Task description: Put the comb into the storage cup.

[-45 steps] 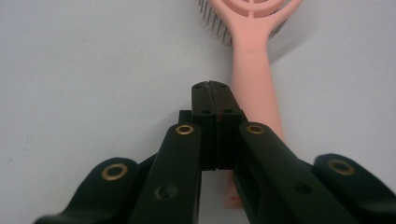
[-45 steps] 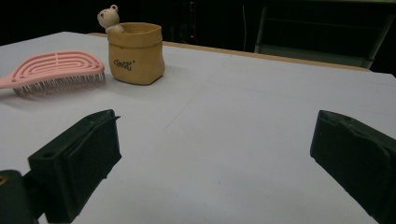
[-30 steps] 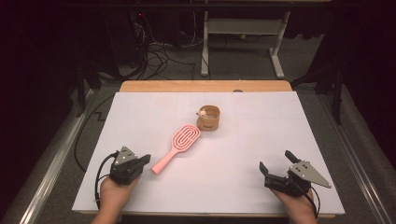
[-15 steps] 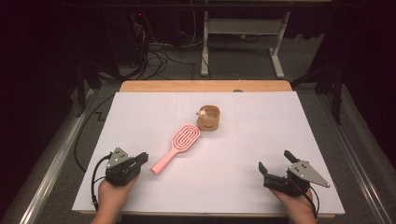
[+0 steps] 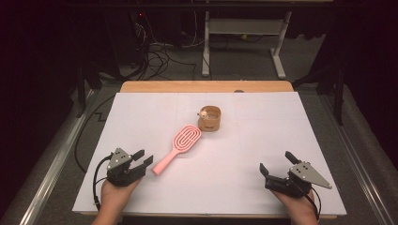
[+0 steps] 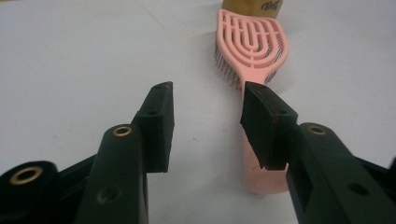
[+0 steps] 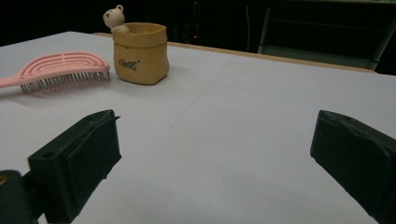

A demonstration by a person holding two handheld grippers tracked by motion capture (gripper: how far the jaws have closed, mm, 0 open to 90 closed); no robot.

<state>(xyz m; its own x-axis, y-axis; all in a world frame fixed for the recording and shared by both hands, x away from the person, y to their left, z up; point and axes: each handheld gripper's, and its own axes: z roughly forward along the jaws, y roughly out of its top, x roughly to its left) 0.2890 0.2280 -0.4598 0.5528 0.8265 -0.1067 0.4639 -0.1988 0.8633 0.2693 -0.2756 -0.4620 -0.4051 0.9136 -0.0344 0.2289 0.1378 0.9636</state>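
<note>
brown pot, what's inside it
A small bear figure pokes up over the rim of the brown pot. The rest of the inside is hidden by its wall.

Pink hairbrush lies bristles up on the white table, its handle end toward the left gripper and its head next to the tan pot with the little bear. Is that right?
Not quite: the pink hairbrush lies bristles down, as the right gripper view shows. The rest holds: its handle end points toward the left gripper, and its head lies by the tan pot with the little bear on the white table.

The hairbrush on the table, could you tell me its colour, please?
Pink hairbrush, clearest in the left gripper view.
</note>
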